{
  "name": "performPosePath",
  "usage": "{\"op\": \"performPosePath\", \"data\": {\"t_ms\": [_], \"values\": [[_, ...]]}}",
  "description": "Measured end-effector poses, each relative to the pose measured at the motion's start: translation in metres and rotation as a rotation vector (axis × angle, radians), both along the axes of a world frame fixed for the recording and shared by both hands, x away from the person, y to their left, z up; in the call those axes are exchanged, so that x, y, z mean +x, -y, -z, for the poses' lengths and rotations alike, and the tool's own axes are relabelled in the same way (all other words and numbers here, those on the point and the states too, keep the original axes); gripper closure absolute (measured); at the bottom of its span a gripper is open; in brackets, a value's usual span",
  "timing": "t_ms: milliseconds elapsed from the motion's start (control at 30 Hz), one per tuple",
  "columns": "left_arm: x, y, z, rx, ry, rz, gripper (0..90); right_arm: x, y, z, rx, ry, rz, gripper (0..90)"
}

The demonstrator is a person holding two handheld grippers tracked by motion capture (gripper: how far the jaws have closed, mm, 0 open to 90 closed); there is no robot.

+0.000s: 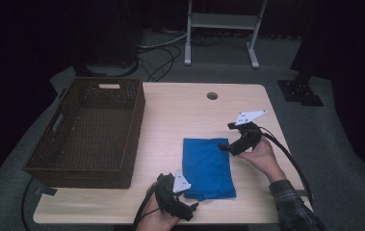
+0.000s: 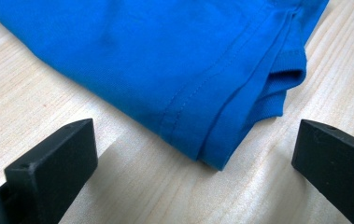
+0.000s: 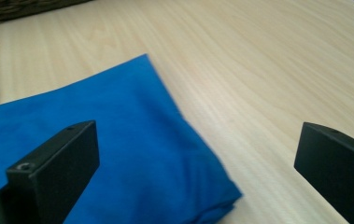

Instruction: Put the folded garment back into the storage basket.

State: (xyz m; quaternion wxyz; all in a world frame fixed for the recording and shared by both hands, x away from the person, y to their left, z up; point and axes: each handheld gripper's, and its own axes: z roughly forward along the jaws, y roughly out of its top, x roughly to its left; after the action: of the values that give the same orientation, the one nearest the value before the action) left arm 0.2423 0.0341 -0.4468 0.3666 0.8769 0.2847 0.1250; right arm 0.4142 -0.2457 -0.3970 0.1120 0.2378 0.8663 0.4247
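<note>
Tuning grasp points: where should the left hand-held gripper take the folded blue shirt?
Probably the near-left corner of the blue shirt, where hemmed layers stack thick. Bring the open left hand-held gripper in low from the table's near edge, jaws straddling that corner.

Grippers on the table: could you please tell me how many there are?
2. The left gripper is at the table's near edge by the blue cloth's near corner; the right gripper is at the cloth's far right corner. Both have jaws open.

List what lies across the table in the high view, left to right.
Wicker basket → left gripper → folded blue cloth → right gripper.
</note>
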Motion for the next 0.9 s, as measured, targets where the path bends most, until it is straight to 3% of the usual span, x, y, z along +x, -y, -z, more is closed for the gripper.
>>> {"op": "performPosePath", "data": {"t_ms": [267, 367, 633, 767, 900], "values": [[0.0, 0.0, 0.0, 0.005, 0.0, 0.003, 0.0, 0.029, 0.013, 0.014, 0.016, -0.052, 0.065, 0.0], [0.0, 0.0, 0.0, 0.007, 0.001, 0.015, 0.0, 0.035, 0.014, 0.022, -0.011, -0.062, 0.075, 0.3], [0.0, 0.0, 0.0, 0.008, -0.001, 0.019, 0.0, 0.036, 0.011, 0.041, -0.082, -0.089, 0.073, 1.4], [0.0, 0.0, 0.0, 0.008, -0.001, 0.019, 0.0, 0.032, 0.015, 0.045, -0.041, -0.084, 0.07, 5.0], [0.0, 0.0, 0.0, 0.008, -0.001, 0.019, 0.0, 0.032, 0.017, 0.048, -0.024, -0.109, 0.074, 6.6]]}}
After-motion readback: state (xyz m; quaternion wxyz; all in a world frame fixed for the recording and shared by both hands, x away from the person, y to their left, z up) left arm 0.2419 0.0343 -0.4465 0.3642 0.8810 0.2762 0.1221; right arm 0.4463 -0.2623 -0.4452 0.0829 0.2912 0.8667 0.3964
